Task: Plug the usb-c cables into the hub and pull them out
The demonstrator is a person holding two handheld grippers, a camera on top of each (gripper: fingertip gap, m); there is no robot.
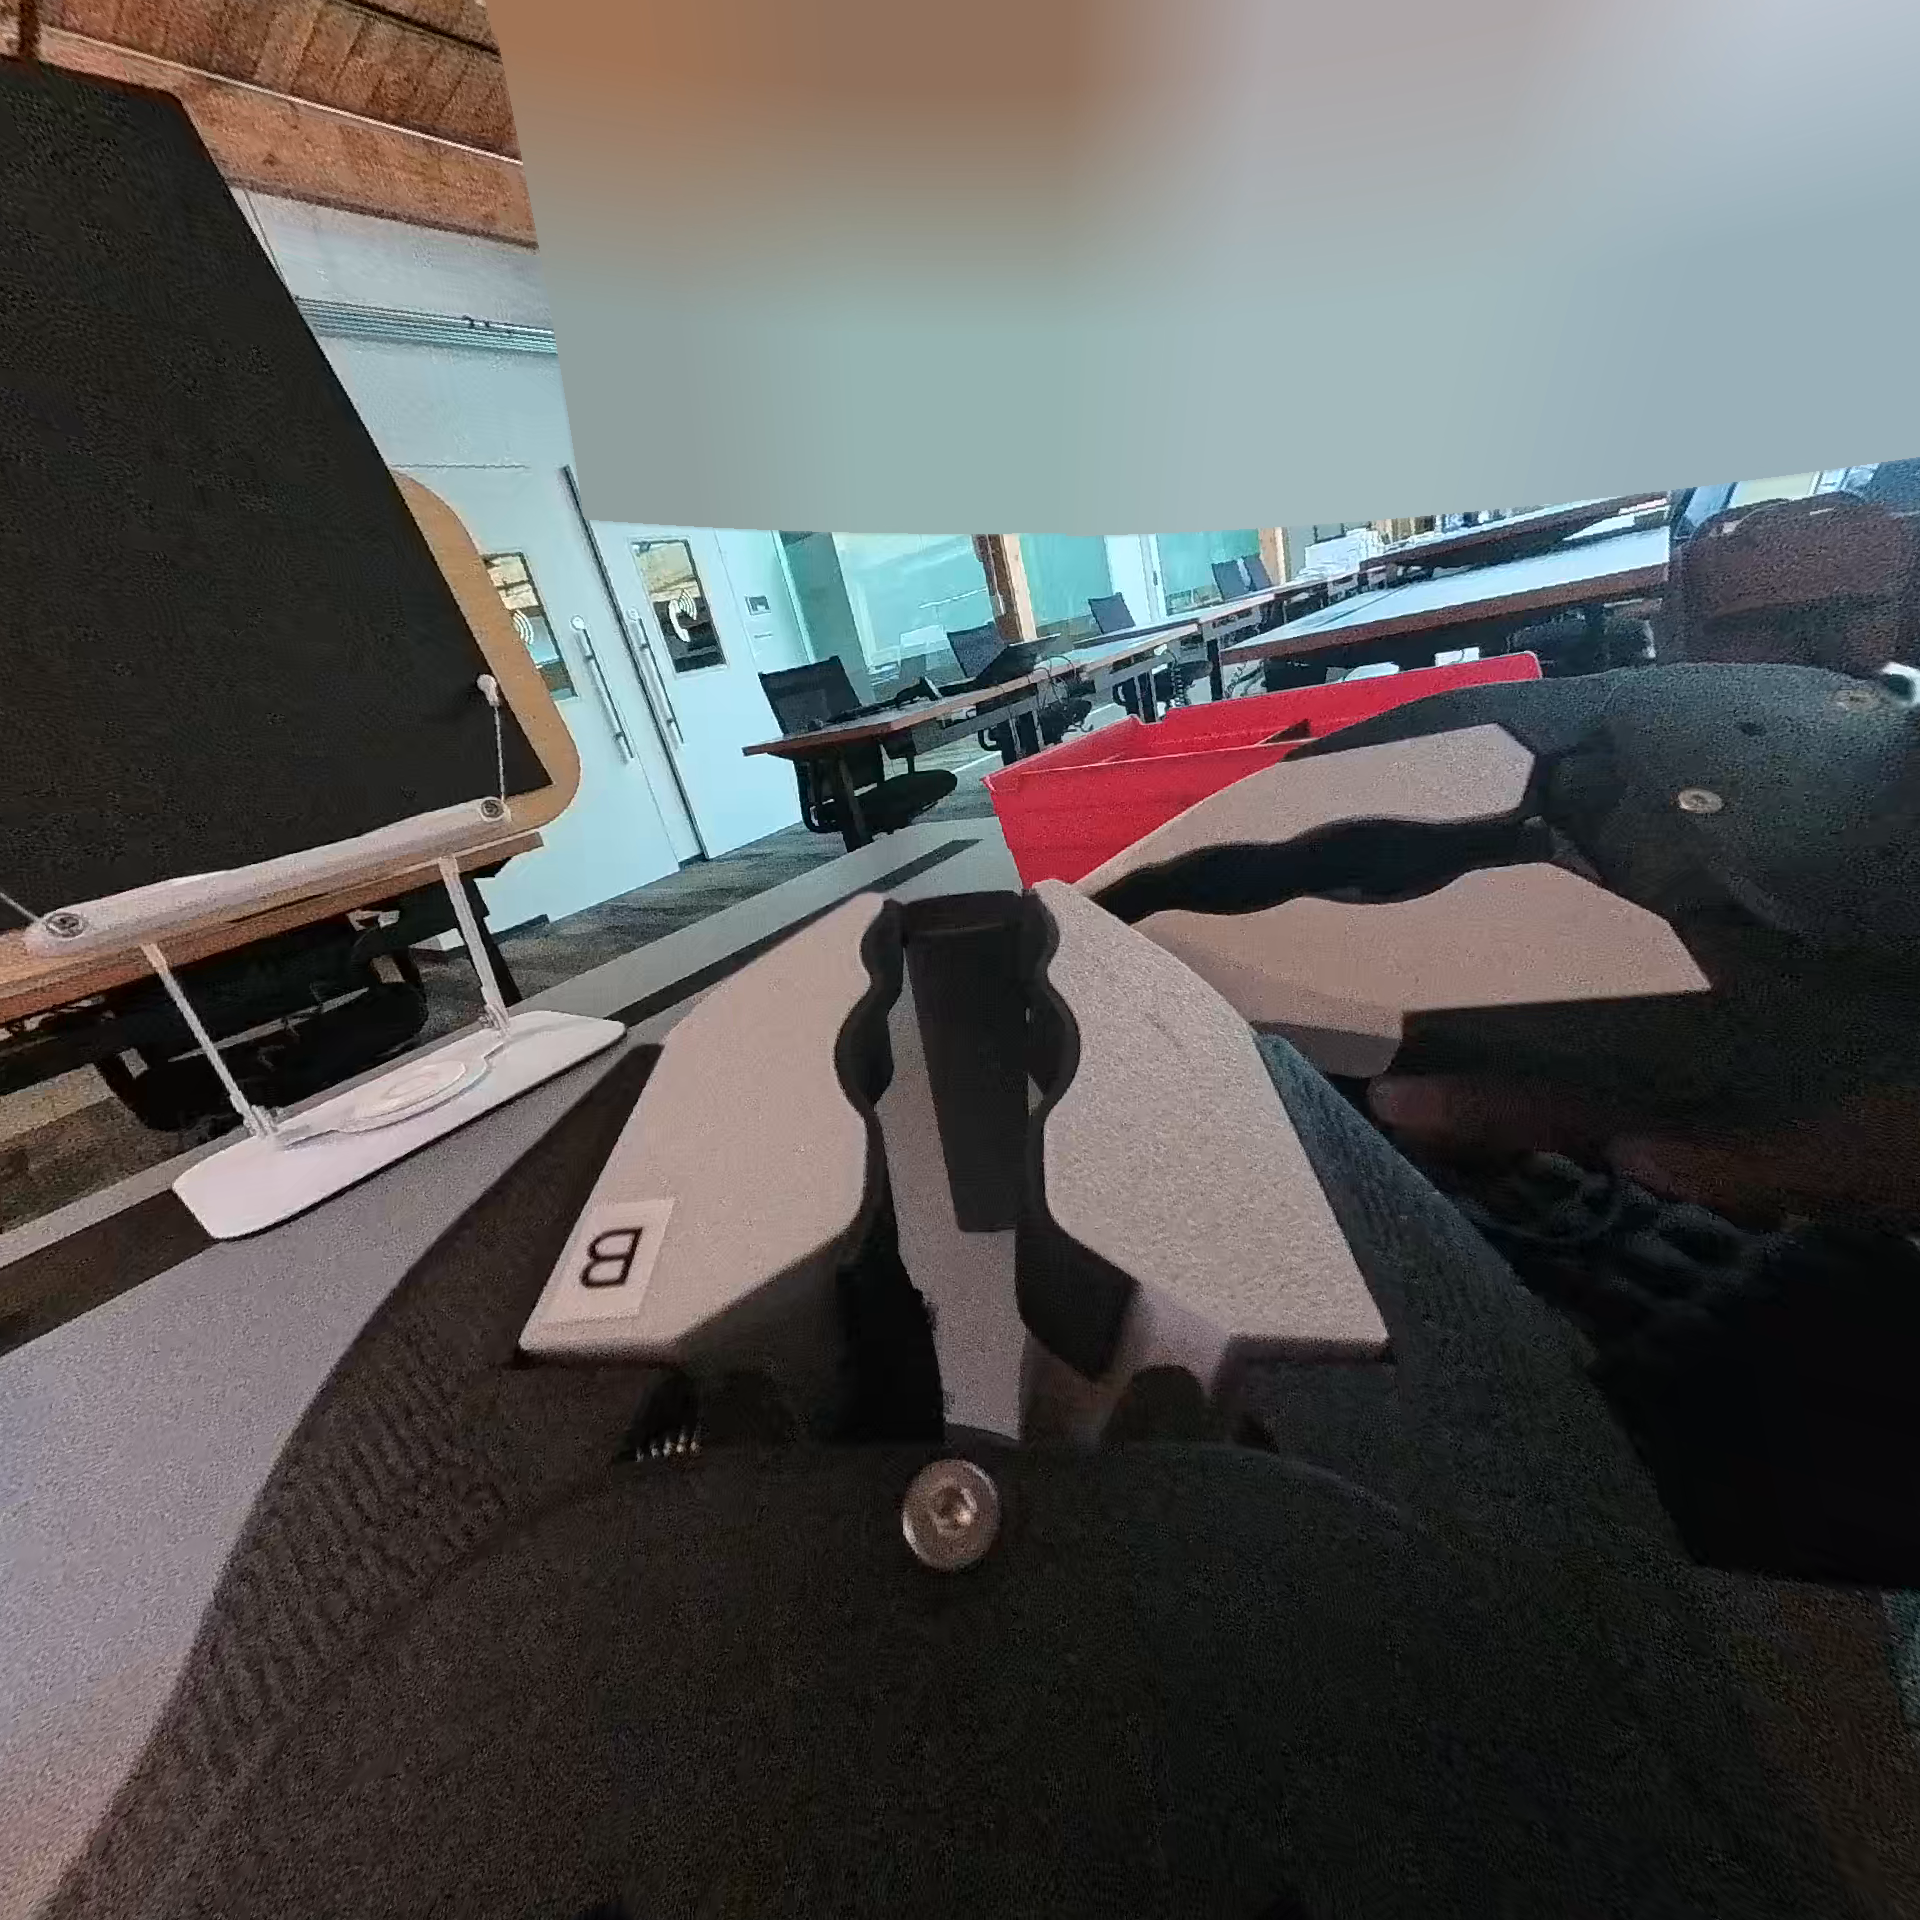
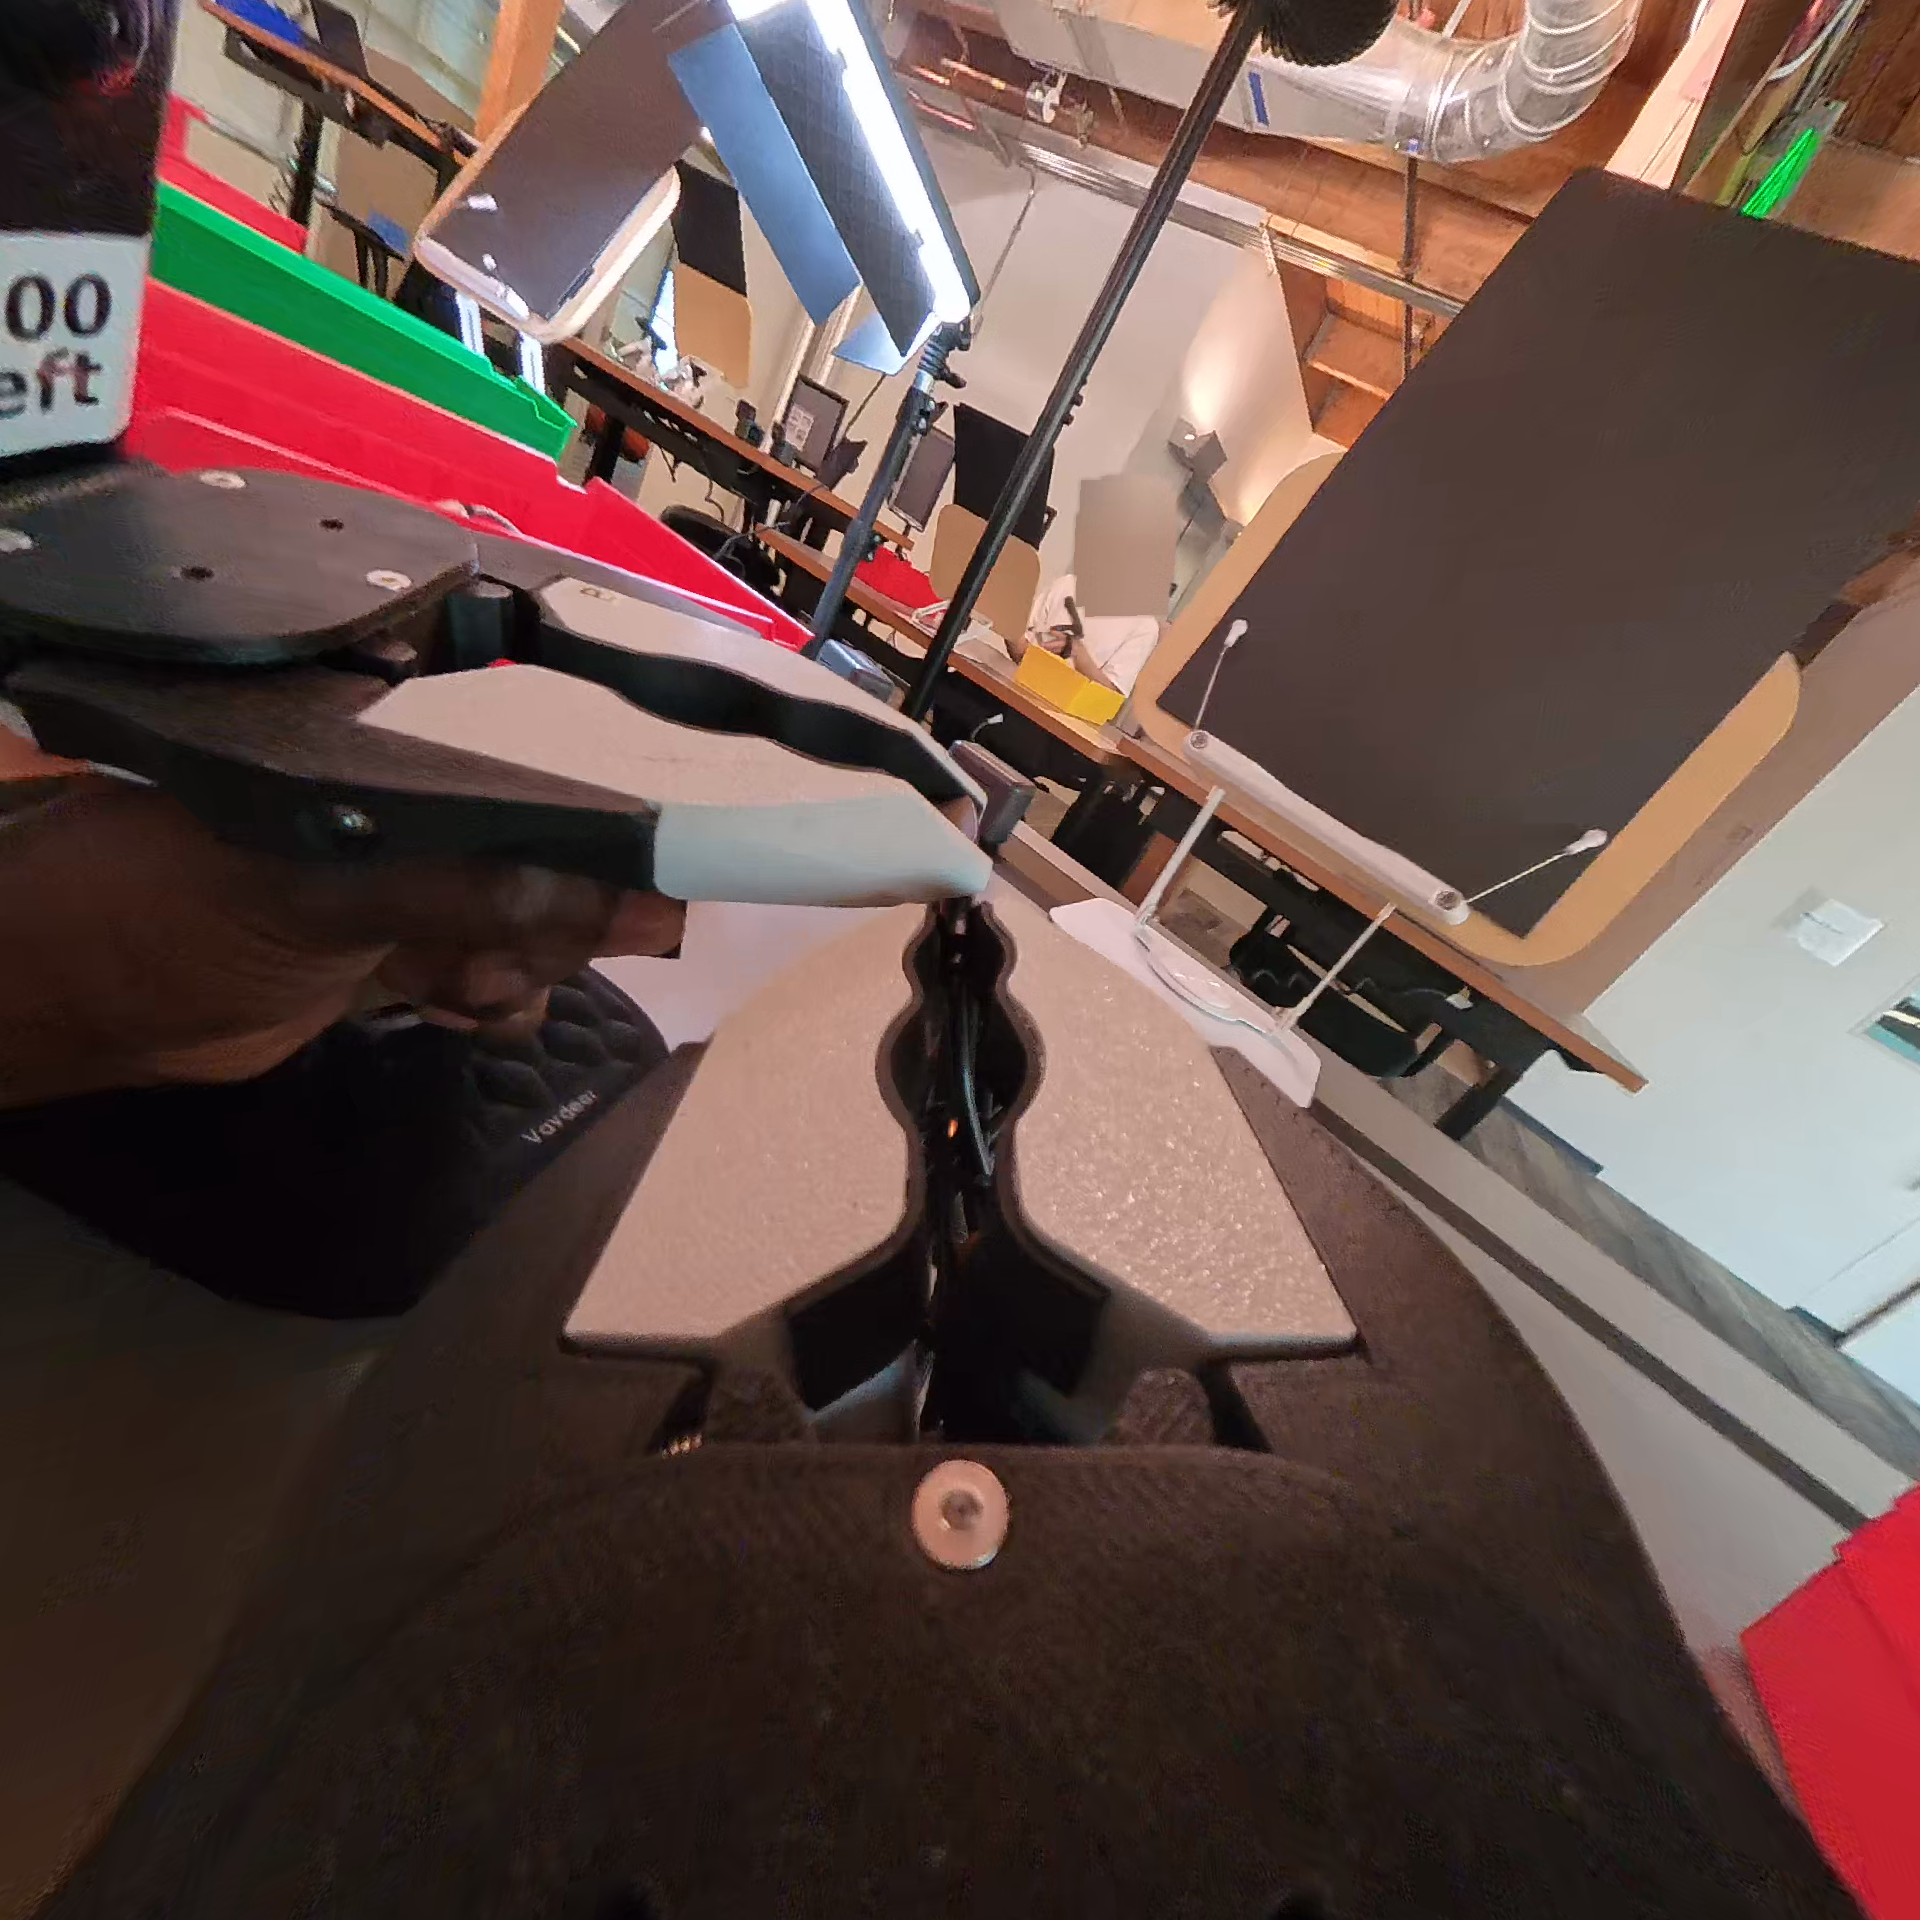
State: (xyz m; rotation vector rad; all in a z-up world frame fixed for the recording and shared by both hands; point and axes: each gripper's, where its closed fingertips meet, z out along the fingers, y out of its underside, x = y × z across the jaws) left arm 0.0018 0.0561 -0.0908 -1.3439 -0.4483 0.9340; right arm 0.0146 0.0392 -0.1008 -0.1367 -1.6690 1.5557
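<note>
My left gripper is shut on the hub, a dark flat slab held lengthwise between its grey fingers. My right gripper is shut on a thin black usb-c cable that runs down between its fingers. The two grippers meet tip to tip. In the left wrist view the right gripper comes in from the right. In the right wrist view the left gripper comes in from the left, with the grey end of the hub showing past its tips. The joint between plug and hub is hidden.
A red bin stands just behind the grippers, with red and green bins on the left. A white stand carrying a black panel sits on the grey table. A light stand pole rises behind. A hand holds the left gripper. My left and right fingertips are right by each other.
</note>
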